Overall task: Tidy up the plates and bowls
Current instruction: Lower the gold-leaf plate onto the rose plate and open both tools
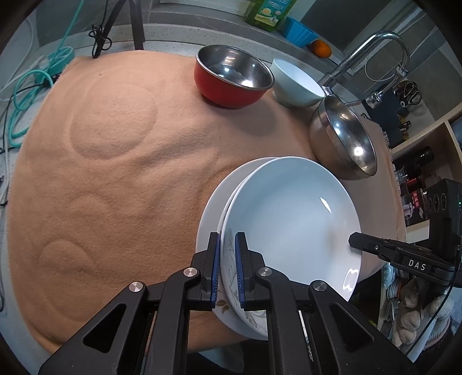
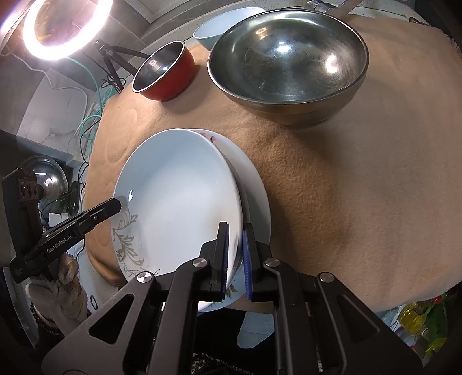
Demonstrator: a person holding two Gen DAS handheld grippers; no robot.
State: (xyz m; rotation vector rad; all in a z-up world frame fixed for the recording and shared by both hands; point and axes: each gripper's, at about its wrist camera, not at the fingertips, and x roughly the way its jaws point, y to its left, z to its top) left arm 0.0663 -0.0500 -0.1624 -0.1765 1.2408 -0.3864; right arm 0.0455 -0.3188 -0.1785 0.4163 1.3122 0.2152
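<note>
A pale blue plate (image 1: pixel 291 213) (image 2: pixel 179 187) lies on top of a leaf-patterned plate (image 1: pixel 228 259) (image 2: pixel 127 239), which rests on a white plate (image 1: pixel 208 207) (image 2: pixel 257 184) on the tan cloth. My left gripper (image 1: pixel 228 262) is shut on the rim of the stack, on its near left edge. My right gripper (image 2: pixel 235 251) is shut on the opposite rim of the blue plate. A red bowl (image 1: pixel 231 78) (image 2: pixel 166 73), a light blue bowl (image 1: pixel 297 83) (image 2: pixel 222 24) and a large steel bowl (image 1: pixel 343 138) (image 2: pixel 288 60) stand beyond the plates.
The tan cloth (image 1: pixel 115 161) (image 2: pixel 361 187) covers the counter. A faucet (image 1: pixel 375 54), a green soap bottle (image 1: pixel 268 11) and an orange (image 1: pixel 321 47) are at the back. Cables (image 1: pixel 29 83) lie at the left. A ring light (image 2: pixel 63 26) glows at the upper left.
</note>
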